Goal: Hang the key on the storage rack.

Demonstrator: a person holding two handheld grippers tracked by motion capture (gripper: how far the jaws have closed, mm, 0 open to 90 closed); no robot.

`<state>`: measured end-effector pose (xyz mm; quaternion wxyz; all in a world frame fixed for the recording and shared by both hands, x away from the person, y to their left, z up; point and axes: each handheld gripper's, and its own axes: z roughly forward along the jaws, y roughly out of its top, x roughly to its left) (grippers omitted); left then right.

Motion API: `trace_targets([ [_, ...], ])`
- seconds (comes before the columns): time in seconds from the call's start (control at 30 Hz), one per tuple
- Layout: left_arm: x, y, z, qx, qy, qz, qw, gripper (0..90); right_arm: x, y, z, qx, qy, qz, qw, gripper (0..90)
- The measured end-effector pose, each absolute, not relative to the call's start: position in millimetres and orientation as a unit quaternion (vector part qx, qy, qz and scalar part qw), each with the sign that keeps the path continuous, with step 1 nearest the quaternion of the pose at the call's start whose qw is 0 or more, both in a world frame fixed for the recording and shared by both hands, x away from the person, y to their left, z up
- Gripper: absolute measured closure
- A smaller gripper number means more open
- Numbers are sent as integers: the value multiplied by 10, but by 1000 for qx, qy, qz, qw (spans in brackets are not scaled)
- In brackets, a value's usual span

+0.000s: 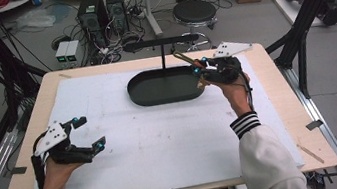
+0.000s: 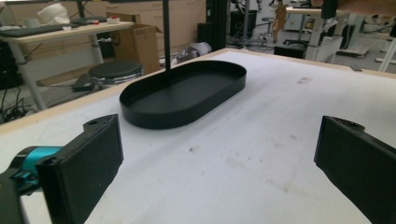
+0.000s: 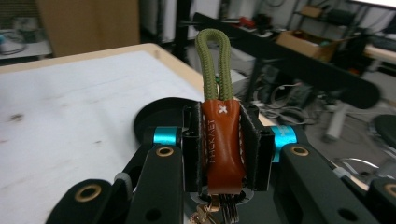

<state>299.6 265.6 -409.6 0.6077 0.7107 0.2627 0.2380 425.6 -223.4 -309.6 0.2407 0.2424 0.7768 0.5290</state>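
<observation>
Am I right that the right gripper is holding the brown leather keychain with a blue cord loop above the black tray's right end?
Not quite: the cord loop is olive green, not blue, as the right gripper view shows. Otherwise yes: the right gripper is shut on the brown leather keychain above the right end of the black tray.

Your left tongs (image 1: 86,133) sit low at the near left, over the surface (image 1: 163,140), jaws spread wide with nothing between them; in the left gripper view the two black pads (image 2: 100,154) stand far apart at either edge. Your left hand (image 1: 56,169) grips from below, striped cuff at the near edge.

Your right forearm reaches forward, white sleeve, striped cuff at the wrist. Right hand (image 1: 231,87) holds the right tongs (image 1: 196,67) raised at the far right, pointing left and away. Jaws closed tight on a key fob (image 3: 223,140).
</observation>
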Motion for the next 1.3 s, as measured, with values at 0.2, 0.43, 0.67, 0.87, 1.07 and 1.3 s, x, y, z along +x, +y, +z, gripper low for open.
trace_targets([
  [0.2,2857,2823,-4281,689,278,249,621,17,4300,-2315,-3109,267,761,522,280,727],
  [0.43,2760,2894,-4422,671,293,263,628,17,4389,-2355,-3147,294,742,515,311,727],
  [0.67,2696,2902,-4520,643,297,289,644,17,4482,-2369,-3178,315,726,510,338,727],
  [0.87,2694,2915,-4529,635,303,287,650,17,4553,-2394,-3236,333,719,505,341,727],
  [1.07,2684,2913,-4535,633,301,292,650,17,4607,-2388,-3283,342,717,496,349,727],
  [1.3,2666,2913,-4541,630,298,299,652,17,4636,-2378,-3313,350,715,492,353,727],
])
